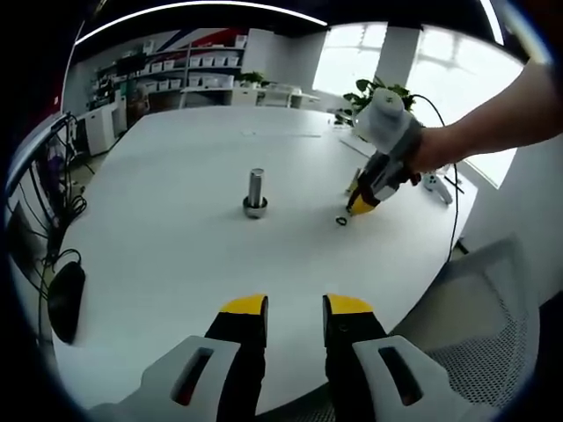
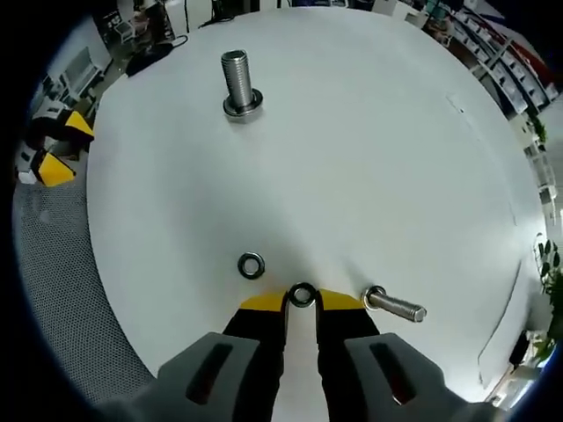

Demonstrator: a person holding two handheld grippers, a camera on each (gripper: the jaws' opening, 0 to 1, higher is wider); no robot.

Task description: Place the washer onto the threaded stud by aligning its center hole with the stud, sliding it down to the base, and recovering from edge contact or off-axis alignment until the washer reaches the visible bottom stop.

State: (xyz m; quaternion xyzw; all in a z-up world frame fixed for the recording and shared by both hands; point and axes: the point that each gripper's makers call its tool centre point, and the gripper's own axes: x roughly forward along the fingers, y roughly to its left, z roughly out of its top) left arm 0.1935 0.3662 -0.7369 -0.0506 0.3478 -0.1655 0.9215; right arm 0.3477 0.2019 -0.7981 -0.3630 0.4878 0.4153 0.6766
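The right gripper (image 2: 302, 300) pinched a washer (image 2: 303, 294) between its yellow fingertips, low over the white table (image 2: 378, 158). A second washer (image 2: 252, 265) lay just left, a loose bolt (image 2: 395, 304) just right. The upright threaded stud (image 2: 237, 81) stood far off, possibly already carrying a washer. The left gripper (image 1: 296, 308) hovered with fingers spread, grasping nothing.
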